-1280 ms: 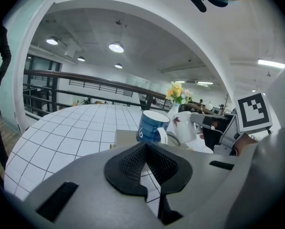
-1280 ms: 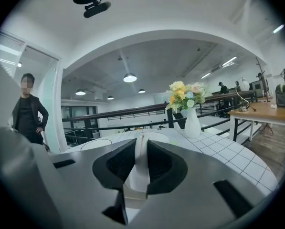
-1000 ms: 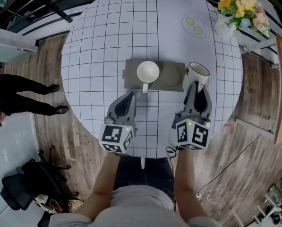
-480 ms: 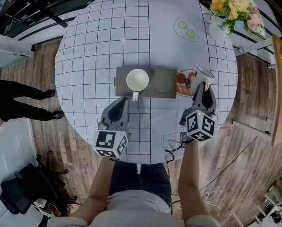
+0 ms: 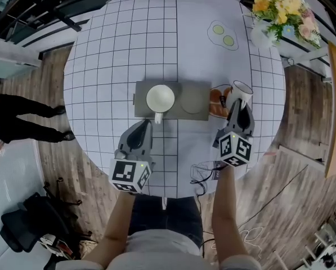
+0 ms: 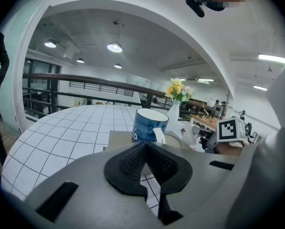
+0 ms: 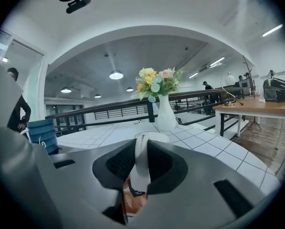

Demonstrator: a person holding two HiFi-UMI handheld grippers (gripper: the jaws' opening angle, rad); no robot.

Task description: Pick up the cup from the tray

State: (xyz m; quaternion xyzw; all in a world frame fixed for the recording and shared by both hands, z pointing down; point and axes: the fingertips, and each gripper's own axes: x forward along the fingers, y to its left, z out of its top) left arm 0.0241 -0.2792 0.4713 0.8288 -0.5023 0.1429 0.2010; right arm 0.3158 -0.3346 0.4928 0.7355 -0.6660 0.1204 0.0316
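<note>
A grey tray (image 5: 200, 89) lies at the middle of the round, grid-patterned table. A blue mug with a white inside (image 5: 160, 98) stands on the tray's left half, its handle towards me; it also shows as the blue mug (image 6: 149, 125) in the left gripper view. My right gripper (image 5: 238, 107) is shut on the handle of a white cup (image 5: 240, 90), just beyond the tray's right end, over an orange-brown patch (image 5: 217, 101). That handle (image 7: 141, 162) sits between the pads. My left gripper (image 5: 140, 133) is shut and empty, just short of the tray's front edge.
A vase of flowers (image 5: 280, 11) stands at the table's back right, straight ahead of the right gripper as the vase (image 7: 165, 112). A round disc (image 5: 193, 99) lies on the tray's right half. A person (image 5: 21, 112) stands on the floor at the left.
My right gripper has carried the white cup rightwards, from the tray's right end to beyond it. The left gripper has stayed shut near the tray's front.
</note>
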